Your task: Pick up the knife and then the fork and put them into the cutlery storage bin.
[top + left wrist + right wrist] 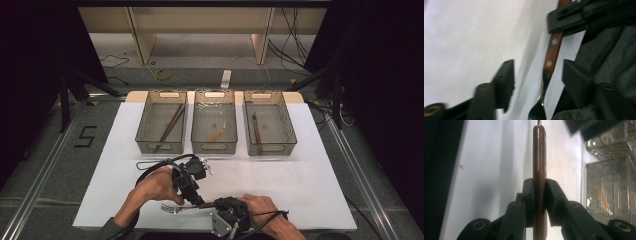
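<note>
A white table (310, 165) fills the frame's middle, with three clear bins (215, 127) across its upper part. At lower centre, the right gripper (209, 204) pinches the fork (175, 208) by its wooden handle. Just above it, the left gripper (192, 200) has its jaws spread either side of the fork, not touching.

High view overhead facing forward, both gripper views close, sharing fork (551, 51).
</note>
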Tool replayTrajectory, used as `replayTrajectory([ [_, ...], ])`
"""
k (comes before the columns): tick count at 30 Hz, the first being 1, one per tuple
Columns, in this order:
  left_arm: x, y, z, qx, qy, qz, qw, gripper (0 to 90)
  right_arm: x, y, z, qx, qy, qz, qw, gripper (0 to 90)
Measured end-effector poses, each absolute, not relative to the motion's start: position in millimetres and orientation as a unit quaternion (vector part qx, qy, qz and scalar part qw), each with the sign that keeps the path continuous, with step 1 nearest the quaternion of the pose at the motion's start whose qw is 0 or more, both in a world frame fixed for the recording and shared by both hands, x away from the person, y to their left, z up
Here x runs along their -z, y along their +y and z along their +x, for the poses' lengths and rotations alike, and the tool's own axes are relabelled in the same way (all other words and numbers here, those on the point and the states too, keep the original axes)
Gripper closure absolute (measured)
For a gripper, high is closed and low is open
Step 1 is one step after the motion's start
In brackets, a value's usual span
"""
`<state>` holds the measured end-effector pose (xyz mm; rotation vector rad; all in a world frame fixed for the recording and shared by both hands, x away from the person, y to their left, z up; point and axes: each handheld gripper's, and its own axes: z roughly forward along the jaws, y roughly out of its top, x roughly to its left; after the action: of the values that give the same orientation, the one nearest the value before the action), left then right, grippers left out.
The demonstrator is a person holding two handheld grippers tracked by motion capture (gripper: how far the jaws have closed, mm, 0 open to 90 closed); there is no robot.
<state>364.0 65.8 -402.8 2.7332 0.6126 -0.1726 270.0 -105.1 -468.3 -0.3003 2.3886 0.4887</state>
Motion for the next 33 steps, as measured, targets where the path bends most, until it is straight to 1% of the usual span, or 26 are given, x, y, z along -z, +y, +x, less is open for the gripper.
replayTrajectory([
  [3, 400, 75, 367, 0.043, 0.230, 0.955, 0.184, 29.7, 465, -112, 275, -0.192, 0.917, -0.099, 0.336, 79.4],
  [8, 395, 87, 370, 0.018, 0.251, 0.942, 0.221, 25.5, 463, -124, 286, -0.185, 0.920, -0.086, 0.336, 79.7],
  [11, 395, 94, 372, 0.006, 0.263, 0.935, 0.238, 22.7, 461, -132, 293, -0.179, 0.919, -0.070, 0.344, 79.9],
  [12, 395, 96, 372, 0.000, 0.267, 0.932, 0.245, 21.7, 461, -134, 294, -0.186, 0.920, -0.049, 0.342, 80.0],
  [16, 393, 106, 371, -0.026, 0.294, 0.911, 0.289, 20.9, 456, -148, 304, -0.188, 0.921, -0.007, 0.341, 80.3],
  [22, 397, 122, 368, -0.061, 0.323, 0.882, 0.337, 18.6, 447, -170, 325, -0.205, 0.915, 0.072, 0.340, 80.7],
  [33, 411, 138, 360, -0.083, 0.343, 0.855, 0.381, 16.3, 429, -204, 357, -0.266, 0.891, 0.207, 0.303, 81.0],
])
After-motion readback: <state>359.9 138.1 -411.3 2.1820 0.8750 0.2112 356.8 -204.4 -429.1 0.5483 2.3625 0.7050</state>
